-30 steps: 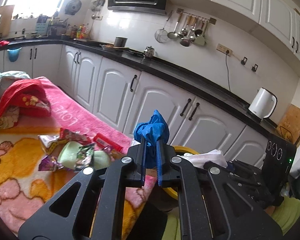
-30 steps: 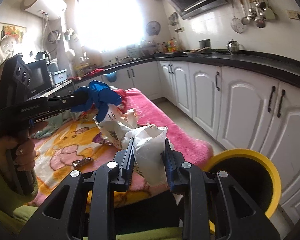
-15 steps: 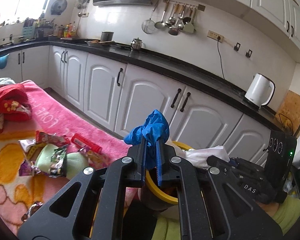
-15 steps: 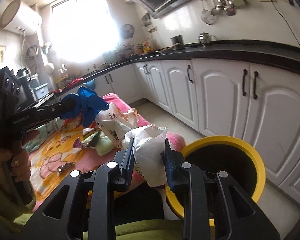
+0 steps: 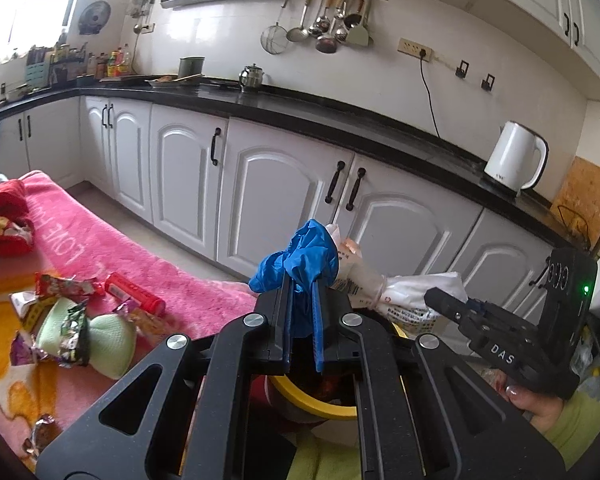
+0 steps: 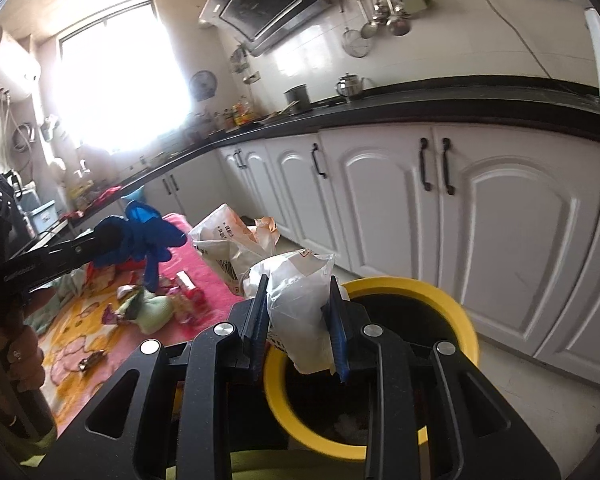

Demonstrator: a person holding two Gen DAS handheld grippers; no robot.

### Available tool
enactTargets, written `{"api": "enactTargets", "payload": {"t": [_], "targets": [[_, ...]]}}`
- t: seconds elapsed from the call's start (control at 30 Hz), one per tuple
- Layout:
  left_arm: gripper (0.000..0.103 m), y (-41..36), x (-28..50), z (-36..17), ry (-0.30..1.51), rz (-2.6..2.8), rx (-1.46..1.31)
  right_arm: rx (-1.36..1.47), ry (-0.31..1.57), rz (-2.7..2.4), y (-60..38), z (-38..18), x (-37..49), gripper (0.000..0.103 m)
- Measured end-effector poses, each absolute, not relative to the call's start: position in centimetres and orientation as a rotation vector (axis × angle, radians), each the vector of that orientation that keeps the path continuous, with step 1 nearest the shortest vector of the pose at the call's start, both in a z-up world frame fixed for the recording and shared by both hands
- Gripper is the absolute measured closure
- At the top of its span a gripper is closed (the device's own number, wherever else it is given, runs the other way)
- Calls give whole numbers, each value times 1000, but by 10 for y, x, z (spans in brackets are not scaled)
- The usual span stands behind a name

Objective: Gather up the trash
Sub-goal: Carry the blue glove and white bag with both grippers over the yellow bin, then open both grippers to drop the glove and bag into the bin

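My left gripper is shut on a crumpled blue glove, held over the near rim of the yellow-rimmed bin. My right gripper is shut on a crumpled white plastic bag, held above the left edge of the bin. The bag also shows in the left wrist view. The glove and the left gripper show at the left of the right wrist view. Several snack wrappers and a red tube lie on the pink blanket.
White kitchen cabinets under a black counter run behind the bin. A white kettle stands on the counter. A pale green pouch lies among the wrappers. Red cloth sits at the blanket's far left.
Both grippers have swung right from the blanket to the bin, each still holding its item. The bin now lies under both.
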State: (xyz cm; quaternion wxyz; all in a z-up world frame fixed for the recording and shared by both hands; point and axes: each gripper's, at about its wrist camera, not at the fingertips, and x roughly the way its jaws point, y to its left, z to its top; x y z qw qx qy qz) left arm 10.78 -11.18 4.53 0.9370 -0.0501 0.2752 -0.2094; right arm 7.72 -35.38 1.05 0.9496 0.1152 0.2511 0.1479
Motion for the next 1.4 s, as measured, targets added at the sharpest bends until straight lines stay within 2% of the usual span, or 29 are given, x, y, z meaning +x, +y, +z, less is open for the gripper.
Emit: {"api": "enactTargets", "payload": {"t": [0.33, 0.87, 1.17, 1.4], "targets": [[99, -138, 117, 26, 601, -446, -85, 240, 505, 217, -374, -3, 83, 78], [99, -191, 149, -46, 735, -519, -34, 273, 601, 63, -403, -54, 103, 77], [99, -194, 167, -75, 809, -525, -63, 298, 641, 47, -410, -71, 114, 77], [98, -193, 177, -88, 834, -548, -95, 302, 656, 48, -410, -78, 122, 72]]}}
